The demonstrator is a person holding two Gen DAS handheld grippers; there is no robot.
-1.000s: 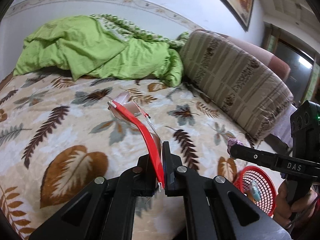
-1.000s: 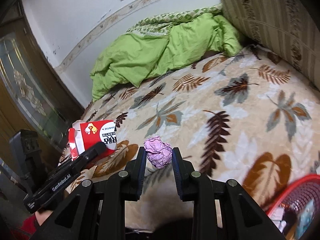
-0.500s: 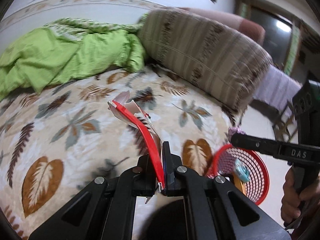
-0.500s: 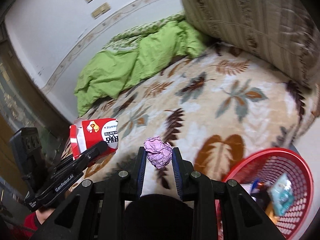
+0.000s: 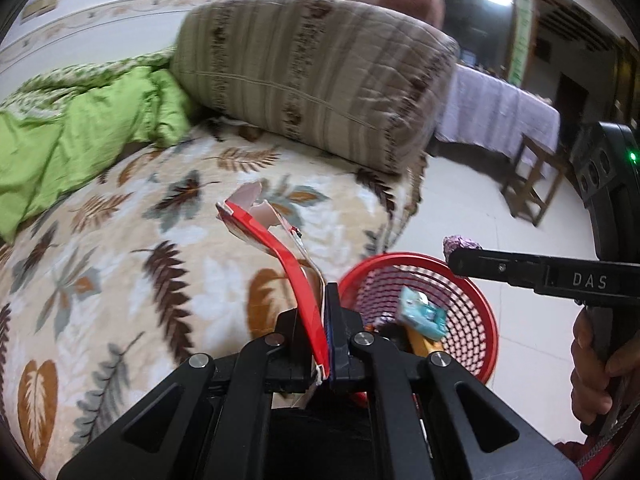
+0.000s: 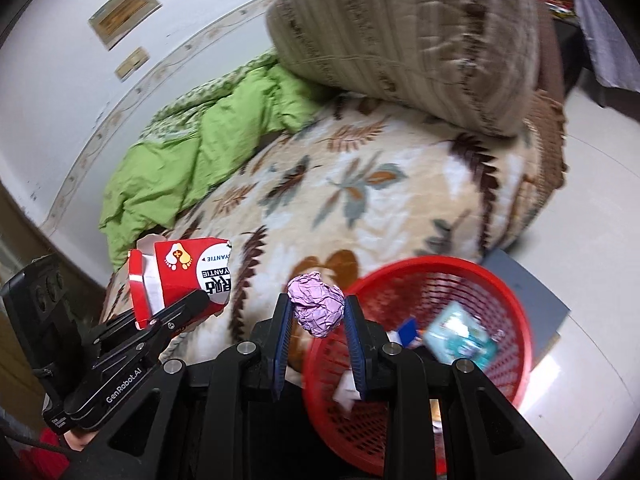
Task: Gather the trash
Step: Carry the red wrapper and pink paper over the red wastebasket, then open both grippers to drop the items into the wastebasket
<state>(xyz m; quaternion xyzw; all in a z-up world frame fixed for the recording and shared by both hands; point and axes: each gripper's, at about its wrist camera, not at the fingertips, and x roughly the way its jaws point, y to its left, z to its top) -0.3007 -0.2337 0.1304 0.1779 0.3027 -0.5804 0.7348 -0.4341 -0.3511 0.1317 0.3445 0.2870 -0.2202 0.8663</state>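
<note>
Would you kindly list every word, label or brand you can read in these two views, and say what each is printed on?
"DAS": on the finger of the right gripper, in the left wrist view.
"GenRobot.AI": on the finger of the left gripper, in the right wrist view.
"YANTIE": upside down on the white label of the red carton; the larger characters below it are not legible to me.
Teal packet in the red basket: print too blurred to read.

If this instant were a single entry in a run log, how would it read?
left gripper: shut on red carton | right gripper: shut on purple foil ball | red basket: beside bed, holds trash
</note>
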